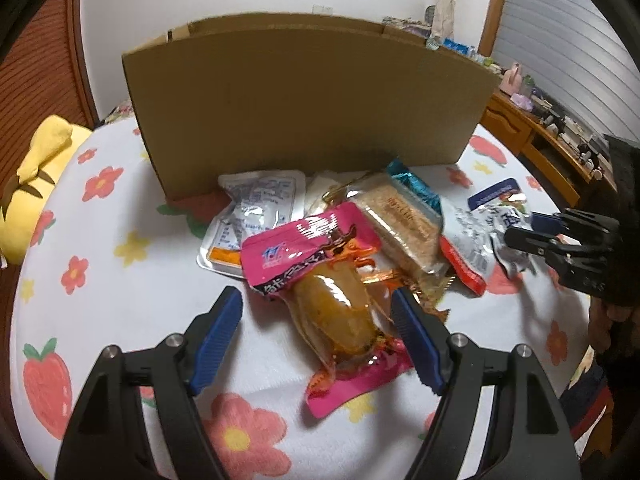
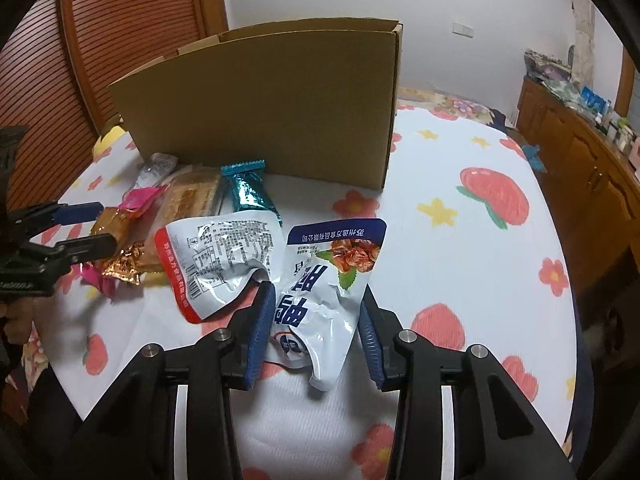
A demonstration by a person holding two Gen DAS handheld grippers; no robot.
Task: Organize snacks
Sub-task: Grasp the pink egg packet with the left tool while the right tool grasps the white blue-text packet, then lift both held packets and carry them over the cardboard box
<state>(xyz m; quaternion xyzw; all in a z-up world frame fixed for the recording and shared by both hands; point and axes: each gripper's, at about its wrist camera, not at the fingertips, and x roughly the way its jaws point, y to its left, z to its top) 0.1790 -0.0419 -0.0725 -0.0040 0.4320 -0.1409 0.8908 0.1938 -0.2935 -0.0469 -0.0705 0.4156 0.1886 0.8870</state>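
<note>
A pile of snack packets lies on the flowered cloth in front of an open cardboard box (image 1: 304, 100), which also shows in the right wrist view (image 2: 272, 104). My left gripper (image 1: 320, 312) is open, its blue pads either side of a pink packet (image 1: 320, 280) holding a brown snack. My right gripper (image 2: 318, 304) is open around a white and blue packet (image 2: 324, 288), the left pad touching it; it also shows at the right of the left wrist view (image 1: 524, 236). A white and red packet (image 2: 216, 256), a teal packet (image 2: 250, 196) and a clear biscuit packet (image 1: 404, 224) lie between.
A yellow plush toy (image 1: 36, 184) lies at the cloth's left edge. A wooden dresser (image 2: 580, 148) with clutter stands to the right. A slatted wooden door (image 2: 100, 40) is behind the box. A white flat pouch (image 1: 256, 208) lies near the box wall.
</note>
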